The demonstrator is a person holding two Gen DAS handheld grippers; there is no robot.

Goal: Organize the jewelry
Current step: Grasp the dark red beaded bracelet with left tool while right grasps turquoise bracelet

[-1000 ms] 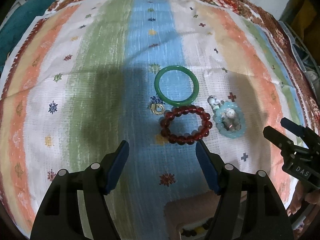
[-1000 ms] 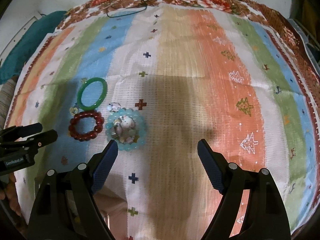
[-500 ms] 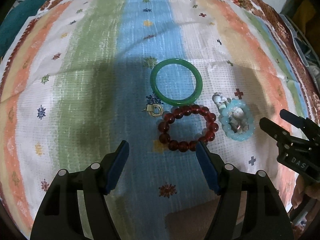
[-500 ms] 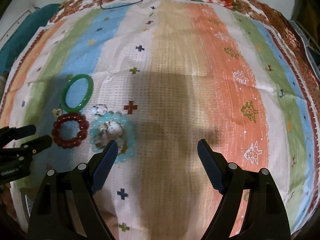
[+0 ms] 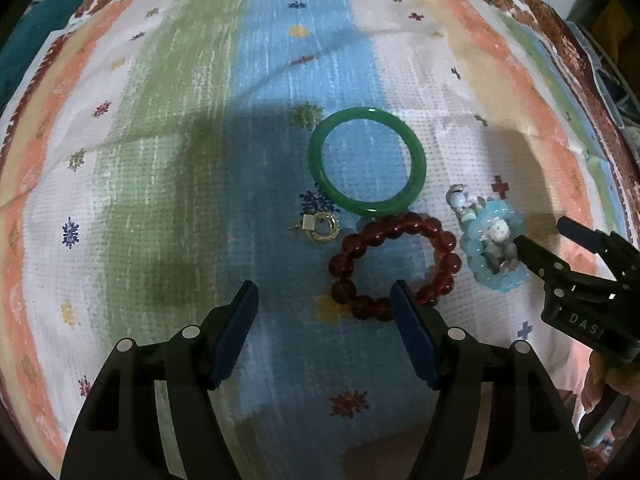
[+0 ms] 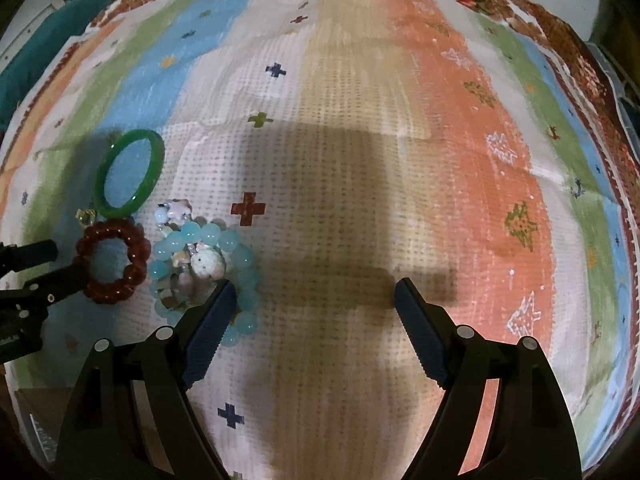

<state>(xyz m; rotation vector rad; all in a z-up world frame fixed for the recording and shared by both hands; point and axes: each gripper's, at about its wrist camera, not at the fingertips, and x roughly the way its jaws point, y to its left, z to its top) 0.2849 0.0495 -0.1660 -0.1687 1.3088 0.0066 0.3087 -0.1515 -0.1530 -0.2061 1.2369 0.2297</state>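
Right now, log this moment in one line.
left tongs: open, by red bracelet | right tongs: open, by blue bracelet | nothing held

Both grippers sit lower and closer to the jewelry cluster than a second ago; everything fills more of both views. Taking the red bead bracelet (image 5: pixel 394 262) as reference: left gripper (image 5: pixel 324 304) now has its right finger's tip overlapping the bracelet's near right edge in the left wrist view, where earlier it sat clear below it. Right gripper (image 6: pixel 312 300) has closed in from the bracelet's right: its left fingertip now overlaps the near edge of the light-blue bead bracelet (image 6: pixel 204 268) beside the red one; earlier the tip was just short of it. The pieces themselves lie in the same arrangement.
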